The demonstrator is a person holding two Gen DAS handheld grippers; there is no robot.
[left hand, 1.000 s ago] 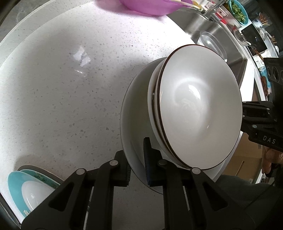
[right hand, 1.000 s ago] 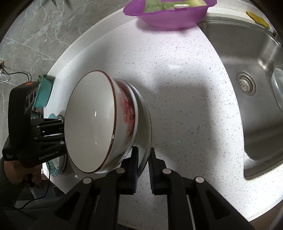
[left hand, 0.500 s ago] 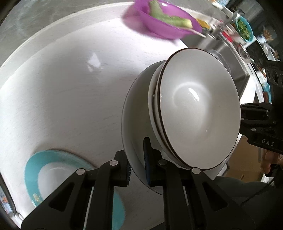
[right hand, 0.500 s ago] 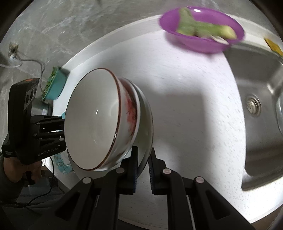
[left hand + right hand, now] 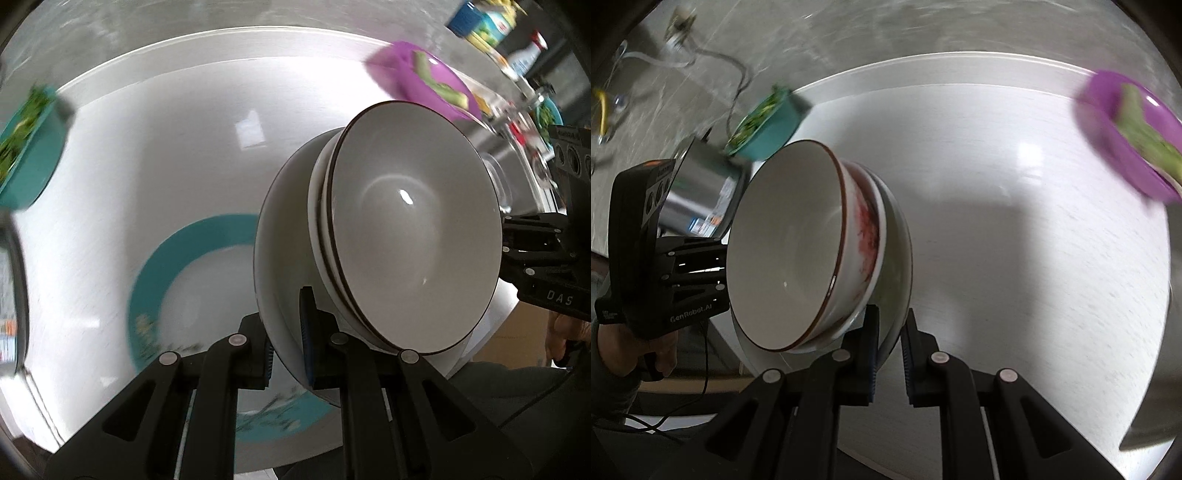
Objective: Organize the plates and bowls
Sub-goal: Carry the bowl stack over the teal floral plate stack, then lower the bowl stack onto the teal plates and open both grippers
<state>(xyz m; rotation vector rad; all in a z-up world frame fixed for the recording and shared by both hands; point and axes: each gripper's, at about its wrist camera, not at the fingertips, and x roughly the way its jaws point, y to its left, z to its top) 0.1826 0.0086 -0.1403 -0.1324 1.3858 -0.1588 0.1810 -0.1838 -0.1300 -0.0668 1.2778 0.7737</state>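
Table (image 5: 155,155) fills most of both views; it is white and blurry. On it, in the lower middle of the left view, lies a teal plate (image 5: 155,273) with a white middle, partly hidden behind the stack.

Next comes the stack, held up off the table and tilted on its side. At the bottom is a big white plate (image 5: 280,266), and on it sit two bowls, one inside the other. The top bowl (image 5: 413,229) is white with a dark rim. In the right view the under bowl (image 5: 866,236) shows a red pattern on its outside. The stack sits right of middle in the left view and left of middle in the right view.

A purple bowl (image 5: 1126,147) with green food in it stands on the table at the upper right of both views. A teal bowl (image 5: 768,125) of greens is at the upper left of the right view, and just below it stands a shiny metal pot (image 5: 701,188).

The left gripper (image 5: 288,339) is at the bottom of its own view. Its fingers (image 5: 308,332) are nearly closed and pinch the white plate's edge. The right gripper (image 5: 890,343) does the same on the other side of that plate, its fingers (image 5: 871,343) squeezed onto the rim. A hand (image 5: 624,347) holds the left gripper at the lower left of the right view.
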